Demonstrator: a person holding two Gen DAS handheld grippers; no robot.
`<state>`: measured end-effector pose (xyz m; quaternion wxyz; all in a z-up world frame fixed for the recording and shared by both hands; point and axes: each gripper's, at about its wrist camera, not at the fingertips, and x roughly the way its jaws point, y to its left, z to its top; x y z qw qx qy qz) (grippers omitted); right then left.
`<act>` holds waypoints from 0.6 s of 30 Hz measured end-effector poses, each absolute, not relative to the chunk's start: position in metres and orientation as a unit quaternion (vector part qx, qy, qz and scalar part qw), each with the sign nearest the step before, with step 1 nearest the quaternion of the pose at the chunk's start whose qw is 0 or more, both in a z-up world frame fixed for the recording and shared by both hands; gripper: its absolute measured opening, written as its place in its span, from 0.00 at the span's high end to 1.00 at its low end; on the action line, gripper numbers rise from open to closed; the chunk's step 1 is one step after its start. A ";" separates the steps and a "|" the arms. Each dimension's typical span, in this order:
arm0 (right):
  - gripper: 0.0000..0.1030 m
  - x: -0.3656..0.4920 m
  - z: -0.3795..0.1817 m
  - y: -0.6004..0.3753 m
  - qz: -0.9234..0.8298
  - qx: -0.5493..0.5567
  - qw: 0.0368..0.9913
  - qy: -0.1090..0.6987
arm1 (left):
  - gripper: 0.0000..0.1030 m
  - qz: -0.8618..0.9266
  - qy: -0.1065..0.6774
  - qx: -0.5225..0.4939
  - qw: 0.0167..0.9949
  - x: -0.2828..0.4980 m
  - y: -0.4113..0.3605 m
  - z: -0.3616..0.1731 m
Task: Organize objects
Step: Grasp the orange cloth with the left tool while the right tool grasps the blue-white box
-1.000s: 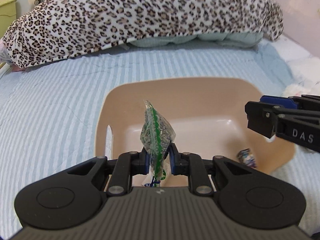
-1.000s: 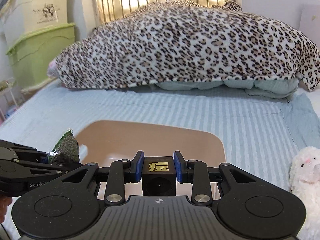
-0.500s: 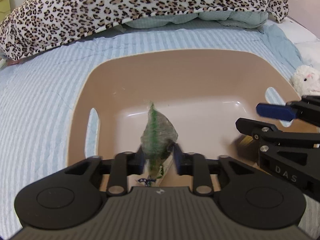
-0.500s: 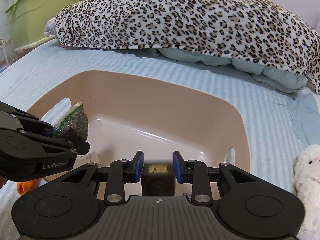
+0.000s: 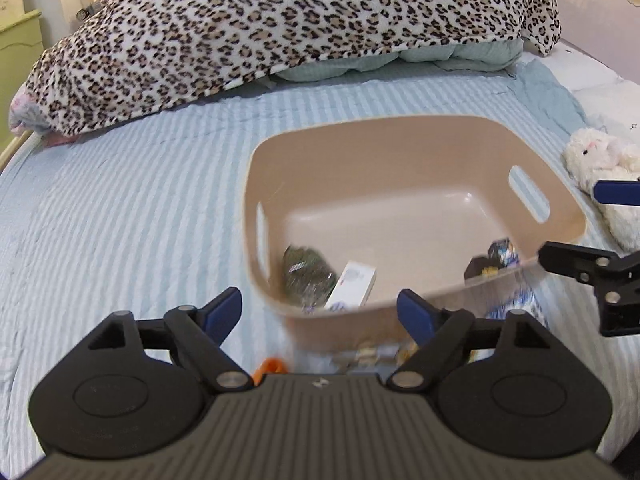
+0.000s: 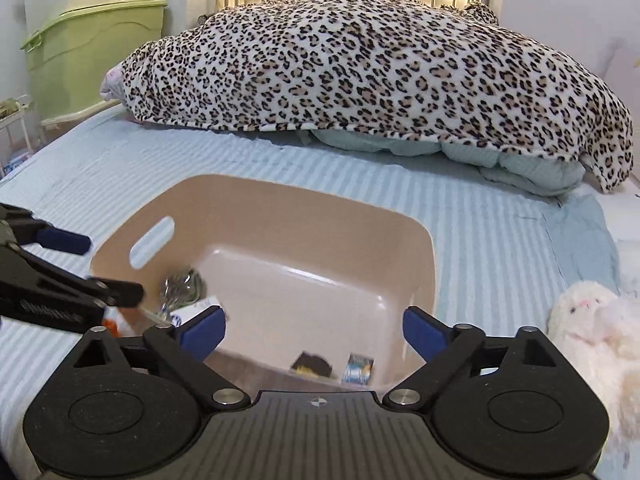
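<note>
A tan plastic basket sits on the striped bed. Inside it lie a clear bag of green-grey bits, a white box, a black cube and a small blue packet. My left gripper is open and empty at the basket's near rim. My right gripper is open and empty above the basket's near edge.
A leopard-print blanket is piled at the back of the bed. A white plush toy lies right of the basket. Small items, one orange, lie in front of the basket. Green storage bins stand at far left.
Both grippers have opened and pulled back from the basket. The bag has dropped from the left gripper and the black cube from the right; both now lie in the basket.
</note>
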<state>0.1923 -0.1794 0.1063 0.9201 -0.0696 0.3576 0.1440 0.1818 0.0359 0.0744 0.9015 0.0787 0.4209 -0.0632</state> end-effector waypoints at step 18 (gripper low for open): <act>0.00 0.156 0.021 -0.179 0.136 -0.091 0.879 0.448 | 0.16 -0.039 0.491 0.095 0.865 0.180 0.101 0.003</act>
